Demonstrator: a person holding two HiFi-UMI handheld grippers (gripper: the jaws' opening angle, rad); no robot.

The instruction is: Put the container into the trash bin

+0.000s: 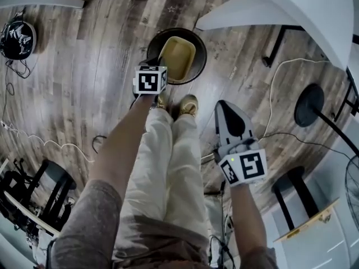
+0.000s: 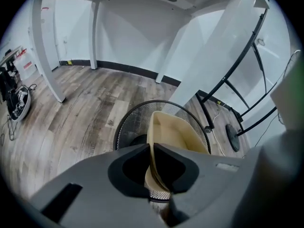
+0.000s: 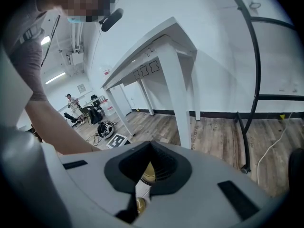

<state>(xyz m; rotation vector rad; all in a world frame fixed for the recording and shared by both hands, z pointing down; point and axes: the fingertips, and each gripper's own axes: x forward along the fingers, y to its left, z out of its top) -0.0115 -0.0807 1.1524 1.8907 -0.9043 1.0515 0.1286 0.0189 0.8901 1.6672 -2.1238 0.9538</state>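
Beige container point(image 2: 176, 132), how's it being gripped by the left gripper point(image 2: 154, 163), and where's it sat? (OP)

Its thin wall is pinched between the left jaws, which are closed down narrow on it. The rest is hung out just ahead of and below the tips, tilted, over the mouth of the black mesh trash bin point(image 2: 127, 123) directly under that gripper. Contact with the mesh can't be made out tbh. (reply)

And the right gripper point(image 3: 145, 175)? (OP)

Jaws are brought together, nothing is caught between them. The bin is ahead of it, off to its left. (reply)
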